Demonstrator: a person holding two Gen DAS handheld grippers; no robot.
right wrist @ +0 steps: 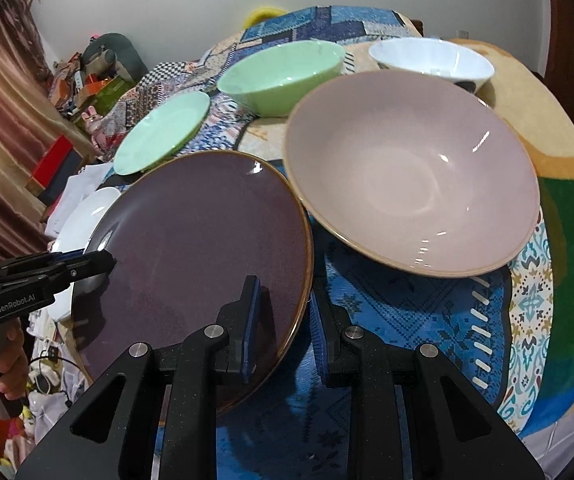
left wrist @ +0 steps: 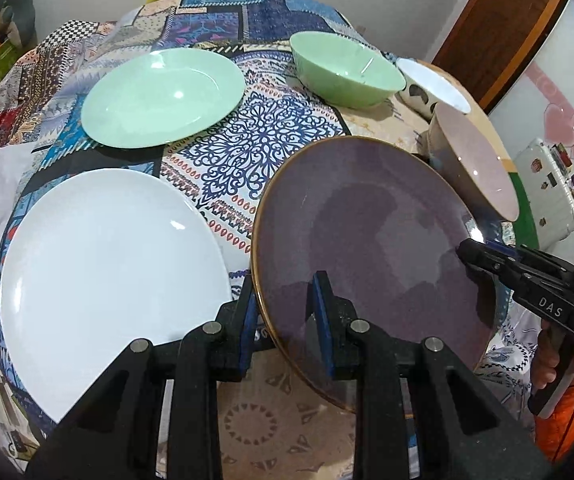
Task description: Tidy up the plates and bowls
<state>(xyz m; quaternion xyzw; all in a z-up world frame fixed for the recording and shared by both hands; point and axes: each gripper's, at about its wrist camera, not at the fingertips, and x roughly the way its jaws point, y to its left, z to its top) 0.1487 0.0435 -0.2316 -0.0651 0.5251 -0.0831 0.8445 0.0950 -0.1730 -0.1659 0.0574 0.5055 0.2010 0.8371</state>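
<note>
Purple and glossy with a thin gold rim, the plate (left wrist: 371,248) is round and tilted, gripped at opposite edges: the left gripper (left wrist: 287,312) pinches its near-left rim, the right gripper (right wrist: 283,320) its near-right rim. It sits over the patterned cloth (left wrist: 247,152), between the white plate (left wrist: 107,276) and the pink bowl (right wrist: 411,184). Farther back stand a green plate (left wrist: 159,96), green bowl (left wrist: 343,72) and white bowl (right wrist: 431,60).

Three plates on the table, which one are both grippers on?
The dark purple gold-rimmed plate: left gripper and right gripper each straddle its rim. The white plate and mint-green plate lie untouched.
</note>
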